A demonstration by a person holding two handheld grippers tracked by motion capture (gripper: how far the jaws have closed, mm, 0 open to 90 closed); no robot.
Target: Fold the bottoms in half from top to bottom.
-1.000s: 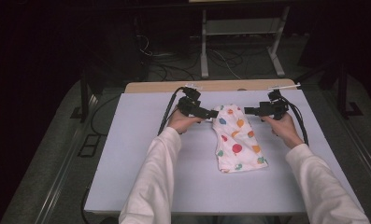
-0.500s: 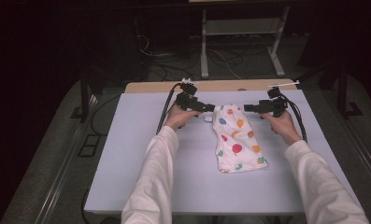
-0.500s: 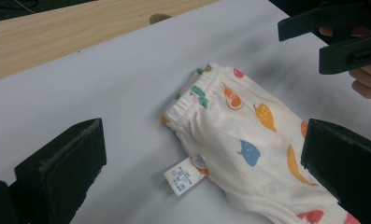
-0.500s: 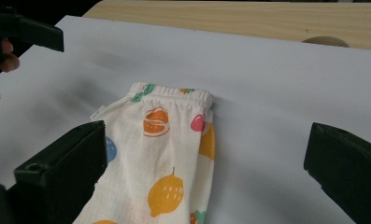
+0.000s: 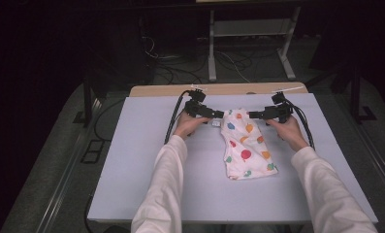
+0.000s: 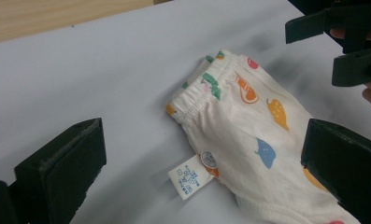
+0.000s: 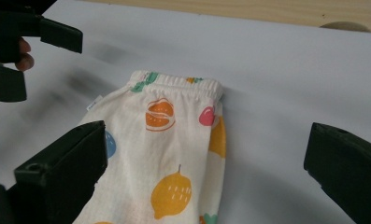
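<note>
A folded pair of white, fruit-printed children's pants (image 5: 244, 145) lies flat mid-table (image 5: 132, 145), waistband at the far end. The left gripper (image 5: 218, 114) and right gripper (image 5: 252, 115) hover on either side of that waistband, jaws spread wide, holding nothing. A care label (image 6: 189, 177) sticks out near the waistband; a shallow pinch could catch one layer and undo the fold.

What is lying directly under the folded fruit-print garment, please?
The garment lies flat on the pale table cover; a care label pokes out at its edge. Anything beneath the fabric is hidden.
</note>
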